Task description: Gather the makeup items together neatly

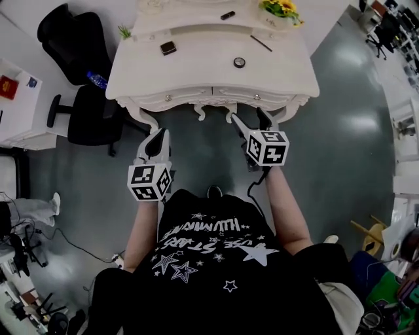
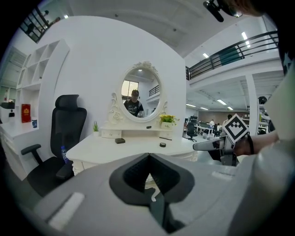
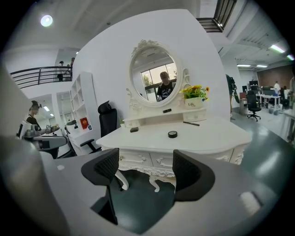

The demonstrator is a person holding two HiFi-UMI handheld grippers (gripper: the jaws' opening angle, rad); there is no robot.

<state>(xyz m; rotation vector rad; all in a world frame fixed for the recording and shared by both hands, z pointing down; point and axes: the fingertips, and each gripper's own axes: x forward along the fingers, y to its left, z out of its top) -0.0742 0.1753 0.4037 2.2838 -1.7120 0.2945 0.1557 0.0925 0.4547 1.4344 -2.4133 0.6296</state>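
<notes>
Both tools short of the table (image 1: 196, 75)
My right tool (image 1: 247, 118) is wide, my left tool (image 1: 159, 136) pinched closed, both empty. I should reach slowly for the round pot (image 1: 239, 62), upper middle.

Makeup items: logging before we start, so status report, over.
Left gripper shut, right gripper open, both empty, short of the dresser. Compact, jar, pencil, tube scattered. Nothing in the way.

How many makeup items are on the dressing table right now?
4: a square compact at left, a round black case near the middle, a pencil at right, and a dark tube on the raised shelf. More may be hidden.
</notes>
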